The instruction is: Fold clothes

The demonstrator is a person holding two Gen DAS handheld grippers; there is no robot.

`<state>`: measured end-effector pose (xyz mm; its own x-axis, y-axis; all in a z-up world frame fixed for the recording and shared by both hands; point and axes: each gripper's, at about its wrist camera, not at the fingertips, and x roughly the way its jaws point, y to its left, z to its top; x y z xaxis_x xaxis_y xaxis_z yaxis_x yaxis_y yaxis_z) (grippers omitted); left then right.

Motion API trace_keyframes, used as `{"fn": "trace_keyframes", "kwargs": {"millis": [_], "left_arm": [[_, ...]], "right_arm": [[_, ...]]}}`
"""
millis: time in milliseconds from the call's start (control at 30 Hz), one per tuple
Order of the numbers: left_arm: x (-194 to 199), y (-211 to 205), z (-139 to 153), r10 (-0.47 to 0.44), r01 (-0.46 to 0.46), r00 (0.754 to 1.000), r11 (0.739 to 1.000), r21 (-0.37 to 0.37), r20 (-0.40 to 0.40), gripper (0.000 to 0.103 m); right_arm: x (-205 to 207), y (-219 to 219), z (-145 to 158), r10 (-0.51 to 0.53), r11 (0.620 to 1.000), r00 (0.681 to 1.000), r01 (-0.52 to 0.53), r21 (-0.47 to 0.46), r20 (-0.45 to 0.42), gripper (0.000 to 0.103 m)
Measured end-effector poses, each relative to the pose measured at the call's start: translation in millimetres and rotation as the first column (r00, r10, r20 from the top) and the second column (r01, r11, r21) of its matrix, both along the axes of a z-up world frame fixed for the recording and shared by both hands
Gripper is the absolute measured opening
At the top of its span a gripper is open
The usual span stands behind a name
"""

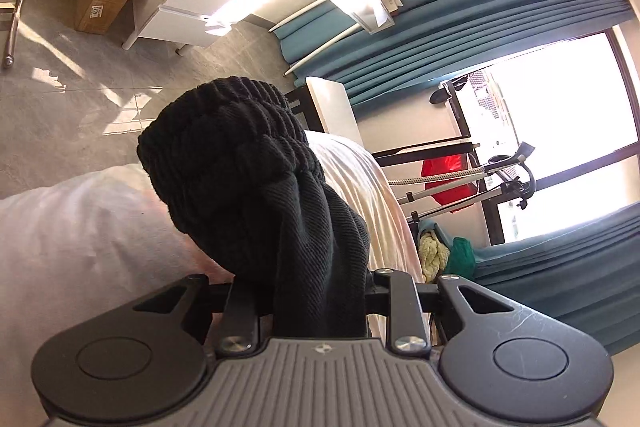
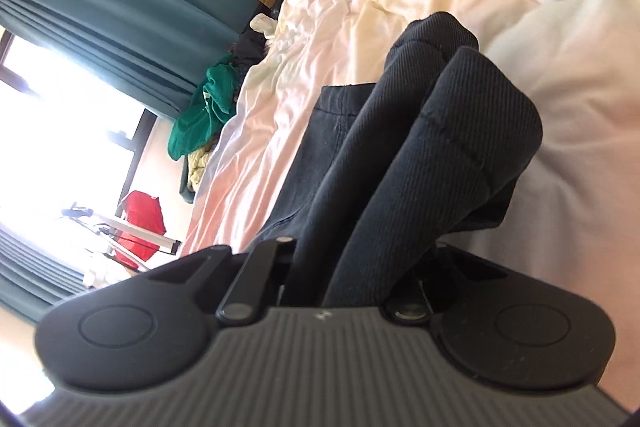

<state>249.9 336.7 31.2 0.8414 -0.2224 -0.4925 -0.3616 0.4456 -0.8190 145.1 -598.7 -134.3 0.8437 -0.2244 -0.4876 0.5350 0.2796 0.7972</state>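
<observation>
The black garment (image 1: 256,187), soft and limp, bunches in my left gripper (image 1: 316,307) and my right gripper (image 2: 348,283), both clamped on it; better held by its ribbed hem.

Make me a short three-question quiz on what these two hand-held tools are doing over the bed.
1. True or false: the left tool holds a dark garment.
2. What is bunched in the right tool? A) paper bag B) dark fabric C) pillow
3. What colour are the curtains by the window?

Key: 1 true. 2 B. 3 teal.
</observation>
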Motion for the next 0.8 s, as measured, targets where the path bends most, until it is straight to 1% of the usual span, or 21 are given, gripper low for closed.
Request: {"fn": "trace_keyframes", "kwargs": {"millis": [133,200,233,300,333,367,400,467,533,567,600,633,667,700,733,767,800], "left_arm": [[-77.4,44.5,14.4,-0.016,0.017,1.0,1.0,0.021,-0.016,0.028],[-109.2,63.6,6.9,-0.033,0.034,0.999,0.999,0.033,-0.039,0.028],[-120.0,71.4,-1.1,-0.045,0.046,0.998,0.999,0.024,-0.051,0.029],[-135.0,81.5,-22.4,-0.076,0.076,0.993,0.997,0.001,-0.091,0.031],[-141.1,84.8,-33.5,-0.091,0.091,0.989,0.996,-0.008,-0.116,0.032],[-146.8,86.3,-42.1,-0.107,0.108,0.985,0.994,-0.004,-0.133,0.032],[-152.7,85.4,-46.9,-0.123,0.126,0.984,0.992,0.013,-0.13,0.033],[-164.9,83.3,-46.1,-0.146,0.152,0.983,0.987,0.053,-0.107,0.037],[-179.8,80.4,-42.6,-0.173,0.18,0.981,0.979,0.092,-0.085,0.045],[-188.7,76.8,-40.2,-0.19,0.201,0.977,0.972,0.12,-0.094,0.046],[-197.8,73.2,-37.8,-0.208,0.222,0.972,0.964,0.147,-0.106,0.051],[-204.5,65.9,-33.4,-0.23,0.252,0.964,0.95,0.185,-0.131,0.054],[-211.0,58.5,-28.8,-0.251,0.283,0.955,0.933,0.223,-0.158,0.058],[-216.9,46.0,-19.6,-0.258,0.299,0.951,0.91,0.287,-0.172,0.068],[-222.8,33.3,-10.2,-0.264,0.314,0.947,0.882,0.35,-0.184,0.073],[-231.9,26.8,0.0,-0.282,0.335,0.942,0.844,0.418,-0.184,0.074],[-241.2,20.5,10.3,-0.301,0.353,0.936,0.801,0.484,-0.184,0.076]], "right_arm": [[-41.4,14.2,0.3,0.021,0.996,0.999,-0.019,0.089,-0.031,0.015],[-59.1,23.1,-5.9,0.031,0.991,0.997,-0.021,0.136,-0.069,0.016],[-66.2,24.5,-12.5,0.033,0.985,0.996,-0.018,0.17,-0.085,0.018],[-77.7,22.9,-28.3,0.02,0.966,0.998,-0.003,0.259,-0.064,0.02],[-81.8,21.4,-33.5,0.016,0.958,0.998,0.0,0.288,-0.054,0.022],[-84.0,20.9,-34.4,0.019,0.956,0.998,-0.003,0.293,-0.053,0.024],[-85.8,20.8,-33.8,0.024,0.957,0.998,-0.007,0.291,-0.055,0.025],[-86.7,21.6,-29.5,0.042,0.963,0.998,-0.026,0.27,-0.055,0.028],[-87.8,21.0,-27.0,0.069,0.969,0.995,-0.051,0.243,-0.067,0.031],[-90.7,20.3,-26.9,0.069,0.97,0.994,-0.048,0.236,-0.081,0.039],[-97.3,19.4,-27.7,0.046,0.969,0.996,-0.025,0.246,-0.081,0.042],[-105.1,18.5,-28.8,0.017,0.965,0.997,0.003,0.262,-0.075,0.043],[-113.5,17.9,-29.6,-0.013,0.96,0.998,0.028,0.279,-0.053,0.049],[-122.1,17.4,-30.3,-0.045,0.953,0.999,0.05,0.298,-0.026,0.055],[-131.4,17.8,-28.8,-0.073,0.951,0.997,0.071,0.301,-0.002,0.071],[-140.6,18.4,-24.9,-0.097,0.954,0.995,0.091,0.284,0.009,0.079],[-149.7,19.1,-20.4,-0.12,0.958,0.993,0.112,0.262,0.016,0.079]]}}
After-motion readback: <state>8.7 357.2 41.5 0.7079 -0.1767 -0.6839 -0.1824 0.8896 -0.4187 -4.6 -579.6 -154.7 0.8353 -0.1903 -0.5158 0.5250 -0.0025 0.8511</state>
